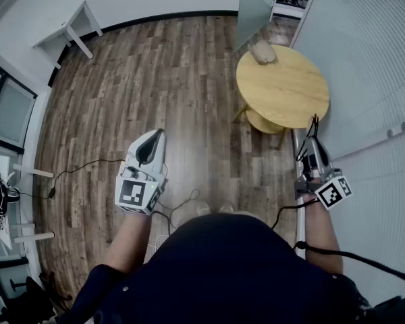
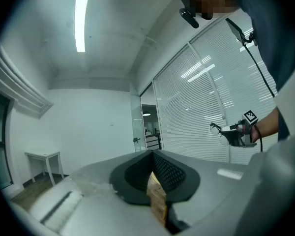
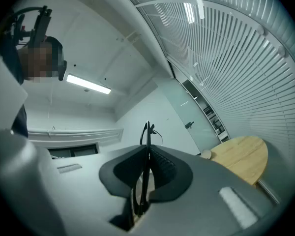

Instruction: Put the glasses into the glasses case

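The round table (image 1: 283,90) stands in the upper right of the head view, with what may be the glasses case (image 1: 262,54) on its far edge. The left gripper (image 1: 152,138) sits lower centre-left above the floor (image 1: 182,73). The right gripper (image 1: 314,142) sits just below the table, with the glasses (image 3: 147,136) between its jaws.

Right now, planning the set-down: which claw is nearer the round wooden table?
Right. The right claw, gripping the glasses, is beside the near edge of the round table; the left claw is over the floor, farther off to its left.

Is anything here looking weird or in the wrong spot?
The glasses are clamped edge-on in the right gripper's jaws, in mid-air, away from the round table. The left gripper pinches a tan strip I can't identify.
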Motion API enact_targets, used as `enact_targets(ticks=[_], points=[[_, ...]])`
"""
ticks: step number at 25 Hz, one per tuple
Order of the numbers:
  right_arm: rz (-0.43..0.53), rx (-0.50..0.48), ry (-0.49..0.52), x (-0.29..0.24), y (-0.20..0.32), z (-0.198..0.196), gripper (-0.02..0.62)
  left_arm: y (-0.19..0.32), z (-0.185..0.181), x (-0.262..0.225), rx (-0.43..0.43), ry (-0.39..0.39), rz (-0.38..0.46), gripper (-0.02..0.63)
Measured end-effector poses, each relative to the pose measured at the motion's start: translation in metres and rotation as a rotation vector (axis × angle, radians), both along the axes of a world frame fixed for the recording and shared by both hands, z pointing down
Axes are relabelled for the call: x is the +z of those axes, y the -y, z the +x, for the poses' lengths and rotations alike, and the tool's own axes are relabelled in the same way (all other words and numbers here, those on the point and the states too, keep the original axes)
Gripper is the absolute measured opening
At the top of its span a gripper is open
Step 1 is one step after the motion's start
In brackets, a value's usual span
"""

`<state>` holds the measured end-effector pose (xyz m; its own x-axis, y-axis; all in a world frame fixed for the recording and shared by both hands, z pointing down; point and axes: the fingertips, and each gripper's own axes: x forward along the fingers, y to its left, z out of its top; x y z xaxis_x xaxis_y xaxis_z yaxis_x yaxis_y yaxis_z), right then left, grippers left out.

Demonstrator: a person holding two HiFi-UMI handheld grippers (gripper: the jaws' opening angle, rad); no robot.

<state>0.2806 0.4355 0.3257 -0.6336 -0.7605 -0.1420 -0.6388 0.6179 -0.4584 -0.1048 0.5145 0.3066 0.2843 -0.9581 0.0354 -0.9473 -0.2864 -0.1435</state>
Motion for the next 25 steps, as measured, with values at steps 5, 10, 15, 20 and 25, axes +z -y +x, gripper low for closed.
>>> enact_targets(ticks=[5, 10, 15, 20, 25], points=[[0.011, -0.013, -0.018, 0.004, 0.002, 0.006, 0.030, 0.002, 0.011, 0.001, -0.003, -0.011, -0.007, 0.003], [-0.003, -0.022, -0.021, 0.015, 0.001, 0.023, 0.031, 0.000, 0.033, 0.010, -0.001, -0.007, -0.019, 0.003], [-0.002, -0.074, -0.020, 0.023, 0.004, 0.030, 0.031, 0.003, 0.039, 0.022, -0.029, 0.002, -0.034, 0.003], [-0.021, -0.076, 0.014, 0.032, 0.019, 0.028, 0.031, 0.010, 0.038, 0.032, -0.033, 0.011, -0.062, 0.003], [-0.013, -0.078, 0.003, 0.030, 0.049, 0.017, 0.031, 0.042, 0.031, 0.040, -0.014, 0.011, -0.075, 0.003]])
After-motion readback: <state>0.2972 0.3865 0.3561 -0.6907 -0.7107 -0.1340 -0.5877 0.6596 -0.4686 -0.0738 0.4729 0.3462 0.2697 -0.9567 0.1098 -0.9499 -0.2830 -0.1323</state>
